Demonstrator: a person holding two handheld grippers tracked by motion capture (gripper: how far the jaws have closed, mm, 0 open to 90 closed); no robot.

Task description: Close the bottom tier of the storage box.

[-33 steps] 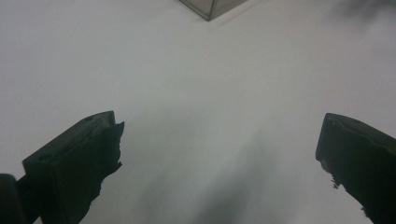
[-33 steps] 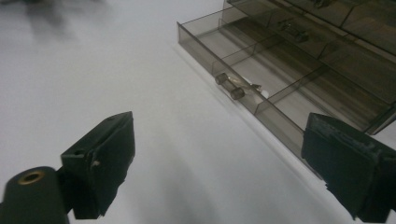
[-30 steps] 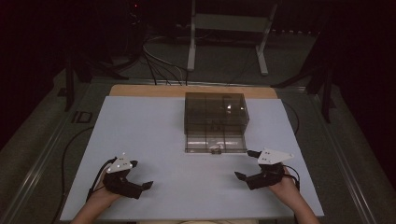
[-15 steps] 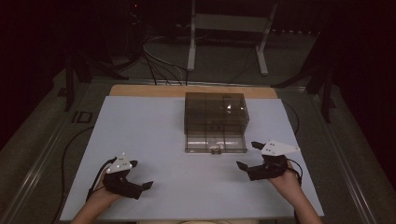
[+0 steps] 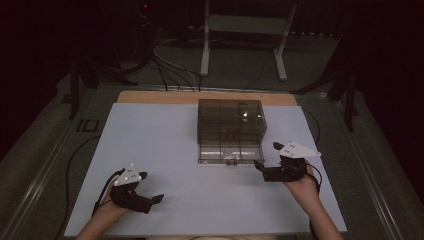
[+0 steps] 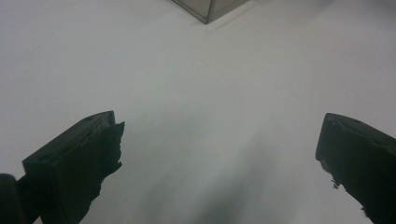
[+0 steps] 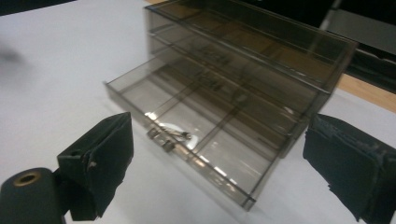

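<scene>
A smoky transparent drawer box (image 5: 230,120) (image 7: 261,56) stands on the white table top (image 5: 150,135). Its lowest drawer (image 5: 230,152) (image 7: 196,126) is pulled out toward me. A small shiny metal piece (image 5: 230,160) (image 7: 169,134) lies in the drawer's front middle compartment. My right gripper (image 5: 267,155) (image 7: 219,158) is open, just right of the drawer's front right corner, and points at it. My left gripper (image 5: 151,187) (image 6: 219,140) is open over bare table at the near left, and a corner of the box (image 6: 208,9) shows far ahead of it.
A wooden strip (image 5: 150,96) runs along the table's far edge. Behind it are cables (image 5: 165,65) and a metal stand (image 5: 240,30) on the floor. Another cable (image 5: 70,165) trails off the table's left side.
My right gripper has moved forward and a little left, closer to the pulled-out drawer. The left gripper has stayed where it was.
</scene>
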